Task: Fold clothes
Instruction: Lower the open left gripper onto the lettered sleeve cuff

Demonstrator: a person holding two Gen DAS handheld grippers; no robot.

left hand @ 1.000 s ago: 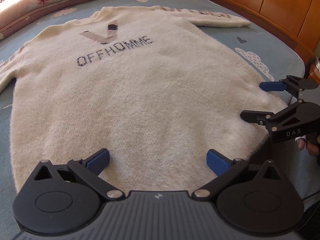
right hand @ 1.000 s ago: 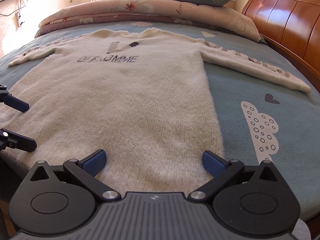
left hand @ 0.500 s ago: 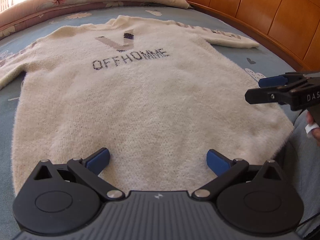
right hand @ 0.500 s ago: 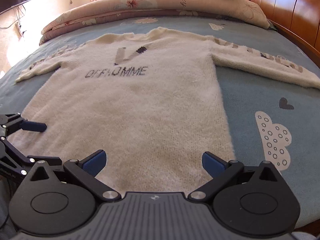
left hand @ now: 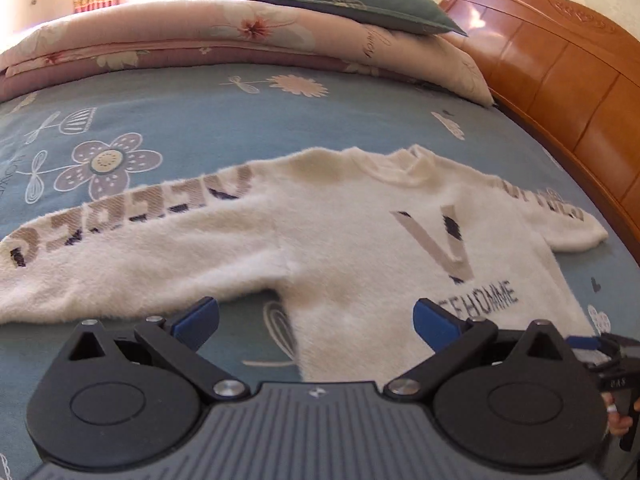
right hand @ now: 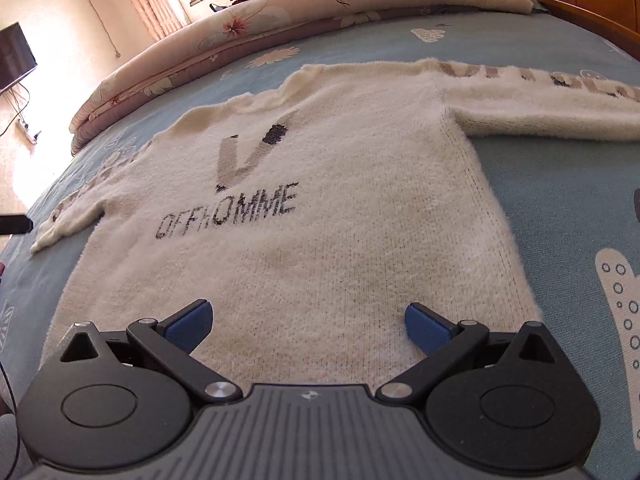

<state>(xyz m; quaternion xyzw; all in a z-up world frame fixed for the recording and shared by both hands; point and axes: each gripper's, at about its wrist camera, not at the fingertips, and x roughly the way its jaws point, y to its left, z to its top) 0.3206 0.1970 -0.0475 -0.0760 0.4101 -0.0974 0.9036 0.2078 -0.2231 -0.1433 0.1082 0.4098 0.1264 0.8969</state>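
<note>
Two hand-held grippers hover over the bed, and neither grips anything. The left hand-held gripper (left hand: 316,320) has its blue pads spread wide, poised above the gap where the sweater's (left hand: 360,248) left sleeve (left hand: 132,236) meets the body, near the armpit. The right hand-held gripper (right hand: 308,326) is likewise spread wide and empty, hanging over the lower middle of the sweater body, short of the hem.

The cream sweater lies face up and flat on the blue patterned bed sheet (right hand: 560,184), lettering showing, both sleeves stretched out sideways; the right sleeve (right hand: 552,104) runs off toward the wooden bed frame (left hand: 560,92). A rolled quilt (left hand: 200,40) and a pillow (left hand: 352,4) sit beyond the collar, well apart from it.

Judging from the flat, unfolded garment, folding has not yet begun; this looks like the approach to a first fold. The likely next move is to bring a sleeve in across the chest, which calls for the left hand-held gripper to drop onto the sleeve, pinch the fluffy knit without catching the sheet beneath, and carry it inward. The right one may need to pin or take its own side.
</note>
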